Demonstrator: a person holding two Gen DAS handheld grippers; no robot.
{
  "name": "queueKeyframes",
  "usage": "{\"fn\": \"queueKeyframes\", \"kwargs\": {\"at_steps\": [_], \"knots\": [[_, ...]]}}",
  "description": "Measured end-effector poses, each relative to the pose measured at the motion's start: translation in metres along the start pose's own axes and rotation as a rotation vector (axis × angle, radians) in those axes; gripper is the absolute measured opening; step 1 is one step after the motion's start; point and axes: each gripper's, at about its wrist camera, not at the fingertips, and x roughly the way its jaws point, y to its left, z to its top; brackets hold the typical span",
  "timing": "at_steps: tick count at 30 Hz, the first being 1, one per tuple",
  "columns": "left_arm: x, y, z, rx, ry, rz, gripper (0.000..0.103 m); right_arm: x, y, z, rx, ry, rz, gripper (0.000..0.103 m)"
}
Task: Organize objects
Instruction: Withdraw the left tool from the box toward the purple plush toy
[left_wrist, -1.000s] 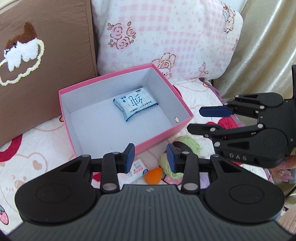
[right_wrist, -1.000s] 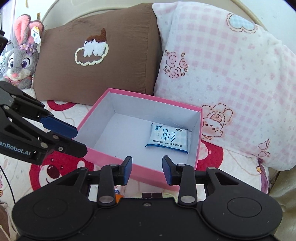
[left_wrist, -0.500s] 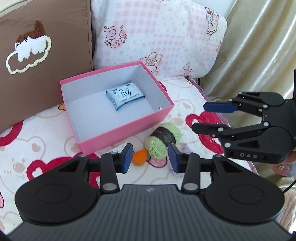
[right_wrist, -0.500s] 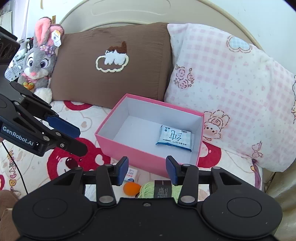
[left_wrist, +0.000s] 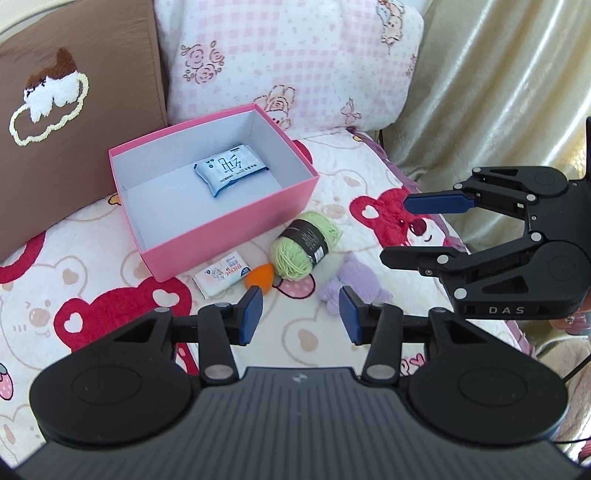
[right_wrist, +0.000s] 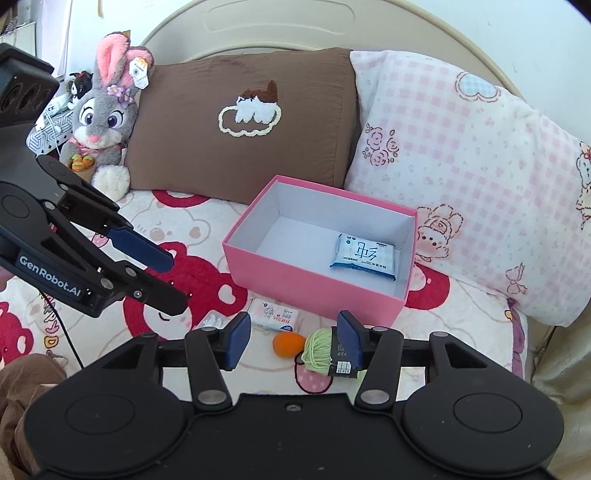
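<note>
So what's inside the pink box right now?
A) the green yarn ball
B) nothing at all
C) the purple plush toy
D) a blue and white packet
D: only the blue and white packet lies on the floor of the pink box; the green yarn ball and the purple plush toy sit outside it on the bedspread.

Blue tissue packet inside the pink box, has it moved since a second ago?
No. The blue tissue packet still lies flat in the pink cardboard box, in the same spot near the far corner by its right wall; only the camera has pulled back.
</note>
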Motion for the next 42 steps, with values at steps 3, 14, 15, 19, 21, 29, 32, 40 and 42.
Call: {"fn": "queueKeyframes", "kwargs": {"at_steps": [3, 14, 15, 19, 21, 29, 32, 40, 42], "knots": [[-0.001, -0.01, -0.006, 0.021, 0.009, 0.005, 0.047, -0.006, 0.002, -0.007, -0.004, -0.007, 0.0, 0.062], [0.017, -0.028, -0.023, 0.037, 0.086, -0.015, 0.049, -0.003, -0.011, -0.048, 0.056, 0.024, 0.035, 0.065], [0.019, -0.028, -0.025, 0.033, 0.094, -0.016, 0.05, -0.003, -0.012, -0.051, 0.057, 0.029, 0.035, 0.065], [0.03, -0.028, -0.031, 0.025, 0.132, -0.016, 0.05, -0.003, -0.015, -0.061, 0.058, 0.043, 0.028, 0.066], [0.034, -0.029, -0.034, 0.021, 0.145, -0.02, 0.05, -0.004, -0.017, -0.065, 0.058, 0.042, 0.03, 0.068], [0.05, -0.033, -0.045, 0.011, 0.145, -0.04, 0.051, 0.002, -0.02, -0.084, 0.045, 0.063, 0.035, 0.069], [0.057, -0.033, -0.045, -0.006, 0.138, -0.046, 0.051, 0.003, -0.021, -0.091, 0.037, 0.058, 0.043, 0.075], [0.08, -0.035, -0.046, -0.034, 0.124, -0.078, 0.053, 0.012, -0.023, -0.106, -0.003, 0.034, 0.05, 0.079], [0.089, -0.034, -0.045, -0.045, 0.127, -0.086, 0.054, 0.017, -0.024, -0.11, -0.01, 0.028, 0.045, 0.08]]}}
